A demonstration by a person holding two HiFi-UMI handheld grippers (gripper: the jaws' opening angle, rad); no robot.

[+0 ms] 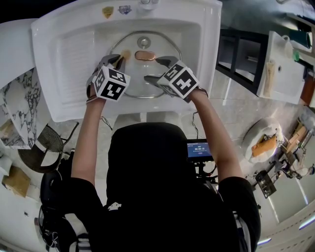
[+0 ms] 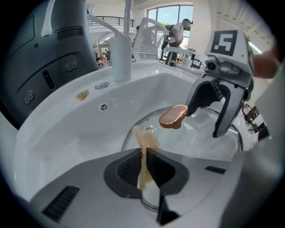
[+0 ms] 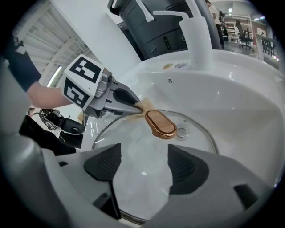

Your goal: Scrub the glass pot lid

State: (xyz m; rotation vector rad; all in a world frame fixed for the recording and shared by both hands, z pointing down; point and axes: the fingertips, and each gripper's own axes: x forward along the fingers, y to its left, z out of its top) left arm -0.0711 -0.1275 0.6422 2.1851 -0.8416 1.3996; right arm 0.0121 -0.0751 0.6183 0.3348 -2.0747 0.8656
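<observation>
The round glass pot lid (image 1: 129,78) lies in the white sink (image 1: 69,59), its copper handle (image 1: 144,55) near the far side. My left gripper (image 1: 120,59) is shut on a thin tan scrub pad (image 1: 126,53), whose tip rests at the lid's left edge beside the handle. In the left gripper view the scrub pad (image 2: 143,151) stands upright between the jaws of the left gripper (image 2: 143,165). My right gripper (image 1: 156,70) hangs open over the lid (image 3: 147,151), holding nothing. In the right gripper view the handle (image 3: 160,124) lies ahead of the right gripper (image 3: 144,165).
A white faucet column (image 2: 121,58) rises at the sink's back rim, with small stickers (image 1: 108,11) beside it. An overflow hole (image 2: 103,107) marks the basin's back wall. A marble-patterned surface (image 1: 17,106) lies left of the sink.
</observation>
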